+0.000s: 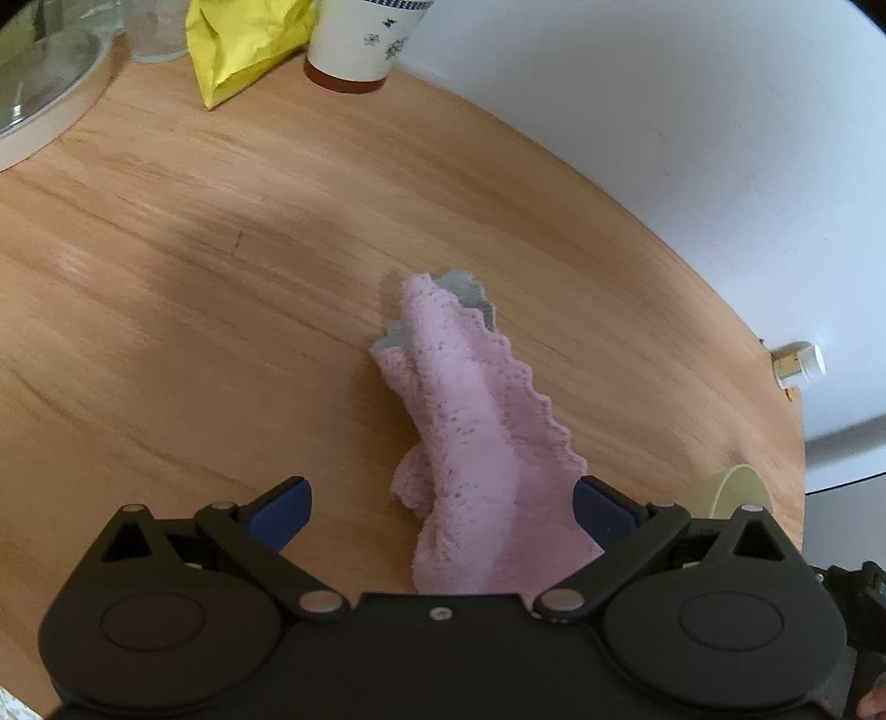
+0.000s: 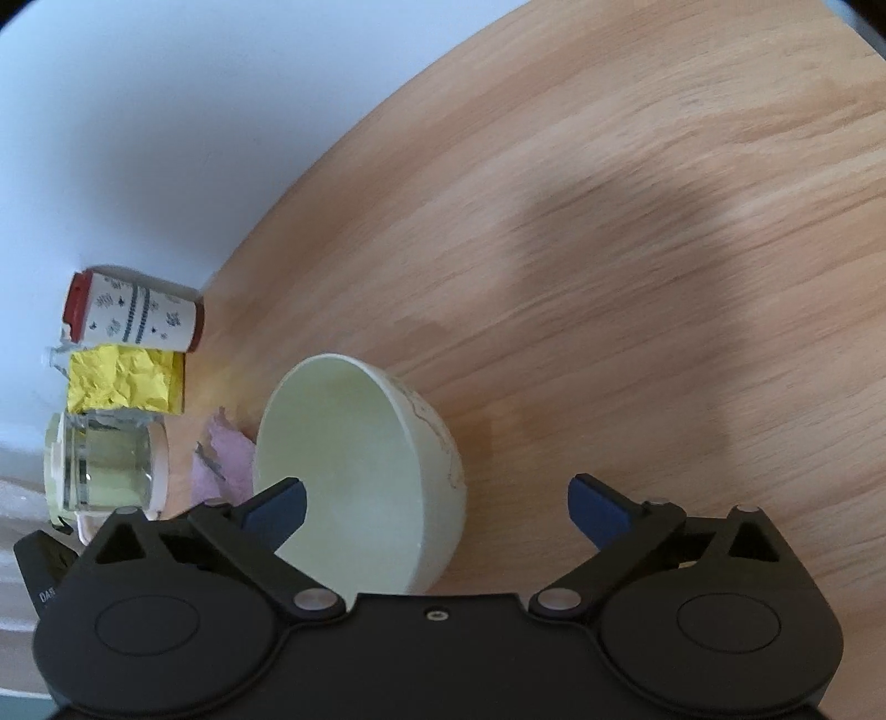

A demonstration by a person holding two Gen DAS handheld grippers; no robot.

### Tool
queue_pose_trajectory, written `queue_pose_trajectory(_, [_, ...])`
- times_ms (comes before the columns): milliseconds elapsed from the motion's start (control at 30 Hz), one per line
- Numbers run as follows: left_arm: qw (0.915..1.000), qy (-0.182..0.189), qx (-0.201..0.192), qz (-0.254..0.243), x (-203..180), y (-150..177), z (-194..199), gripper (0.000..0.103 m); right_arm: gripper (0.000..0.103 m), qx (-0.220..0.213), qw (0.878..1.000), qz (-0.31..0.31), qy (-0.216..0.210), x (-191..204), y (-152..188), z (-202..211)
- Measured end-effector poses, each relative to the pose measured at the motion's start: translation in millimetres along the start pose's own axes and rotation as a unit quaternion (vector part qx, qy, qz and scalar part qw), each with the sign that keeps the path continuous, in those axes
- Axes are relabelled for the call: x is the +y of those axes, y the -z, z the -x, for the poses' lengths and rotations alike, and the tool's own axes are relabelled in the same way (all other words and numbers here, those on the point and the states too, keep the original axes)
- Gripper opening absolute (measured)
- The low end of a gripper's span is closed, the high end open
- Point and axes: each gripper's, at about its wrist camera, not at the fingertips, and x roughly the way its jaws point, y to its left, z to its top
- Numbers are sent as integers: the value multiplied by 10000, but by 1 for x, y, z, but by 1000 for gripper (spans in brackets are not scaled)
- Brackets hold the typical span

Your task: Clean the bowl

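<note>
A pink cloth (image 1: 476,421) with a grey underside lies on the wooden table (image 1: 194,277). My left gripper (image 1: 443,512) is open, its jaws either side of the cloth's near end; the cloth touches the right finger (image 1: 601,512). A pale green bowl (image 2: 354,471) stands on the table in the right wrist view. My right gripper (image 2: 437,507) is open around the bowl's near side, with the left finger (image 2: 277,512) over its inside. The bowl's rim (image 1: 739,493) shows at the right in the left wrist view. The cloth (image 2: 224,465) peeks out behind the bowl.
A white patterned cup (image 1: 360,39) with a red base, a yellow crumpled bag (image 1: 238,44) and a glass jar (image 2: 105,471) stand at the table's far edge. A round glass lid (image 1: 44,83) lies at far left. A small white bottle (image 1: 800,363) is off the right edge.
</note>
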Motion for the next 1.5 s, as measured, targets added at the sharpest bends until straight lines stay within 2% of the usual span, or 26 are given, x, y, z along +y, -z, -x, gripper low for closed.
queue_pose_trajectory(167, [9997,-135,-113,158,-9,8,8,102,102,32,9994,301,168,4,-1,6])
queue_pose_trajectory(300, [9994,-71,-156,292,-16,15,16,102,103,1,9976,601,332,7,2,13])
queue_pose_trajectory(367, [9990,-135,-341,241,-23,18,26,102,103,218,9961,772,363,9,4,13])
queue_pose_trajectory(467, [9985,-210,-487,93,-32,23,38,102,103,248,9920,1115,541,12,8,16])
queue_pose_trajectory(533, [9984,-219,-530,19,-36,27,43,102,103,292,9921,1140,442,12,11,20])
queue_pose_trajectory(633, [9981,-203,-572,-65,-40,33,49,102,103,452,9954,826,149,6,12,24])
queue_pose_trajectory(800, [9974,-178,-540,-433,-48,41,61,102,103,183,9941,1029,303,16,26,35])
queue_pose_trajectory(933, [9932,-192,-461,-1052,-58,48,73,102,103,-123,9930,1084,459,30,38,48])
queue_pose_trajectory(1033, [9923,-103,-442,-1152,-59,52,86,102,103,-384,9911,1114,616,44,47,56])
queue_pose_trajectory(1167, [9899,89,-553,-1306,-66,56,112,102,103,-677,9827,1258,1182,66,63,67])
queue_pose_trajectory(1233, [9877,120,-656,-1411,-72,58,128,102,103,-756,9811,1260,1256,75,71,73])
queue_pose_trajectory(1367, [9815,-32,-753,-1762,-87,63,162,102,103,-907,9778,1369,1299,102,94,91])
queue_pose_trajectory(1500, [9796,-133,-687,-1884,-94,72,186,102,103,-964,9771,1337,1346,124,110,107])
